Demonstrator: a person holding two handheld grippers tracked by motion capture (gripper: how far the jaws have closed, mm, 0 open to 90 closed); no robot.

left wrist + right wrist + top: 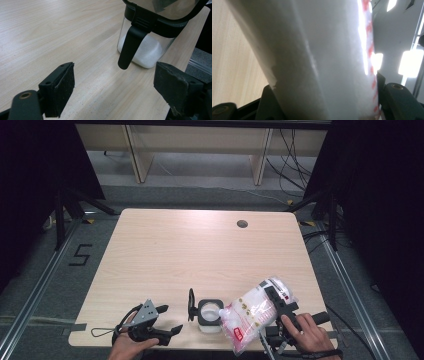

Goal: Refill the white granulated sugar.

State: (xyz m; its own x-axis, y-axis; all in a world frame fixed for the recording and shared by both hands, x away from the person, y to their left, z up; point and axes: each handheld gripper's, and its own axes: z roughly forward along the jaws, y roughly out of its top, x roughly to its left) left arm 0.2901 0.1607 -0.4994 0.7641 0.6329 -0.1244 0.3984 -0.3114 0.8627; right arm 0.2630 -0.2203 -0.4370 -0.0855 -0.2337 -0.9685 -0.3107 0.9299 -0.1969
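A clear plastic bag (247,316) of white granules with red print is held tilted low over the table's front edge. My right gripper (274,299) is shut on its upper end. Close up, the bag (319,57) sits between the two black jaws of the right gripper (324,106), which press on both its sides. The bag's lower end lies beside a clear jar (210,316) with a black rim and a flipped-up lid (191,304). The jar (147,48) has white granules at its bottom and a black latch (128,47) hanging down. My left gripper (170,319) is open, left of the jar and apart from it, with nothing between the jaws of the left gripper (115,87).
The light wood table (200,250) has a round cable hole (242,224) at the back right. Dark stands flank the table, and cables lie on the floor at the right. The front edge runs just below both hands.
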